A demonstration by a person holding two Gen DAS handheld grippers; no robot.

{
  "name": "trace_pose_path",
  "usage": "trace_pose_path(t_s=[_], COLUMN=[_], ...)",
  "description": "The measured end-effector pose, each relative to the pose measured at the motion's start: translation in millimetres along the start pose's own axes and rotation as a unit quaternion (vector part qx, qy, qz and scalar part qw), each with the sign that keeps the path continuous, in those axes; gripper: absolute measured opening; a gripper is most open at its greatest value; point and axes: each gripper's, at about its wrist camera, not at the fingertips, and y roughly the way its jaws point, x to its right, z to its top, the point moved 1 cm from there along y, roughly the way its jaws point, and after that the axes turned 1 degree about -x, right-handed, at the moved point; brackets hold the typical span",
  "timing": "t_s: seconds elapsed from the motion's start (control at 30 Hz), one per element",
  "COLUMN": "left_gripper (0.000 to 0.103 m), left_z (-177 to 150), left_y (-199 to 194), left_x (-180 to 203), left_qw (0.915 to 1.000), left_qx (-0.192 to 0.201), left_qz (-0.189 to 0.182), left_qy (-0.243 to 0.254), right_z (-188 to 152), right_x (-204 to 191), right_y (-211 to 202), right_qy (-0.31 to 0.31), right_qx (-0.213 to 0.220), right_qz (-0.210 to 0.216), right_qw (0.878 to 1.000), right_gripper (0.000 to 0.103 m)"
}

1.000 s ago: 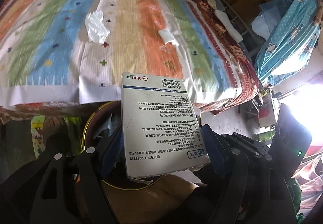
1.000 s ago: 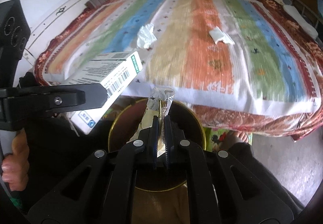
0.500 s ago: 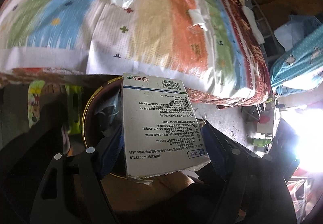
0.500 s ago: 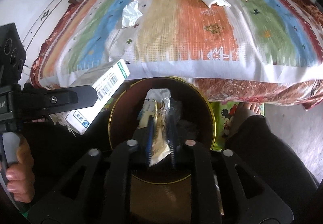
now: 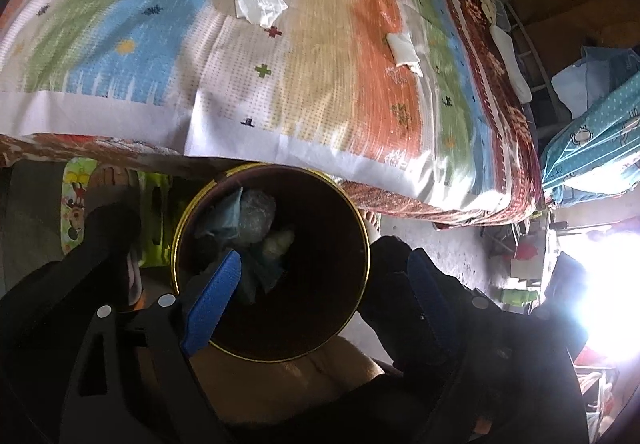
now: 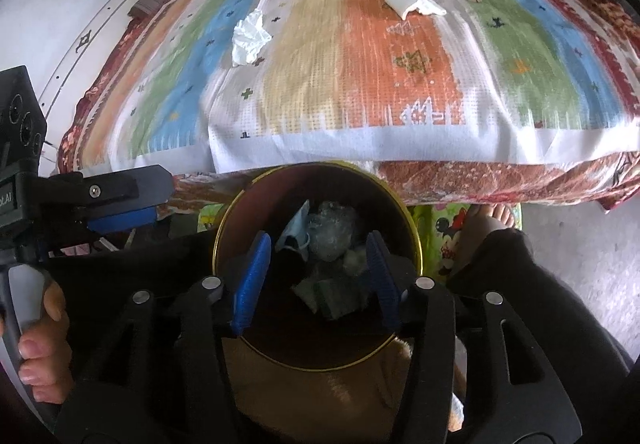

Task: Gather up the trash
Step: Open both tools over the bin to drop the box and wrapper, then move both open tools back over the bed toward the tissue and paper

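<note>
Both tools empty over the bin, two scraps left on the bed

Left wrist: left tool (image 5: pixel 316 284) has just spread wide, nothing between; crumpled tissue (image 5: pixel 258 2) and folded paper scrap (image 5: pixel 405 49) sit on the bed (image 5: pixel 328 92). Right wrist: right tool (image 6: pixel 316 276) just opened, empty, above the bin (image 6: pixel 316 264). I'd lift clear before reaching. Bin contents are dim, hard to identify.

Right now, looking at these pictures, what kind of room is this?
Most likely a bedroom in a home. A bed with a striped blanket fills the view, a small bin of trash stands on the floor against it, and bedding or clothes are heaped to one side.
</note>
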Motion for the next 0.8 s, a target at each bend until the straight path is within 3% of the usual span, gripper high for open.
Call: trace_pose_path(t_s=[0.17, 0.3, 0.4, 0.47, 0.57, 0.63, 0.8], left_gripper=[0.086, 0.089, 0.097, 0.097, 0.097, 0.097, 0.097], left_z=[8.4, 18.5, 20.8, 24.0, 33.2, 41.2, 63.6], left_y=[-8.9, -21.6, -38.7, -46.5, -55.7, -60.3, -65.3], left_x=[-0.6, -0.3, 10.2, 18.7, 23.8, 23.8, 16.7], left_qw=[0.9996, 0.9978, 0.9923, 0.9878, 0.9822, 0.9803, 0.9803], left_qx=[0.022, 0.056, 0.110, 0.135, 0.157, 0.166, 0.172], left_qz=[0.015, 0.035, 0.045, 0.051, 0.068, 0.072, 0.070], left_qy=[0.005, 0.009, 0.036, 0.059, 0.078, 0.080, 0.066], right_z=[7.3, 16.5, 24.5, 31.0, 39.8, 46.8, 64.9], right_x=[-2.2, -5.7, -7.7, -9.4, -12.6, -14.0, -7.1], right_y=[-13.2, -36.0, -48.9, -56.5, -66.5, -71.6, -73.6], right_qy=[-0.014, -0.032, -0.044, -0.052, -0.068, -0.079, -0.078], right_qx=[0.032, 0.083, 0.107, 0.123, 0.147, 0.160, 0.158], right_qz=[-0.018, -0.033, -0.030, -0.031, -0.041, -0.050, -0.058], right_qw=[0.999, 0.995, 0.993, 0.991, 0.986, 0.983, 0.983], right_gripper=[0.050, 0.052, 0.059, 0.070, 0.088, 0.094, 0.094])
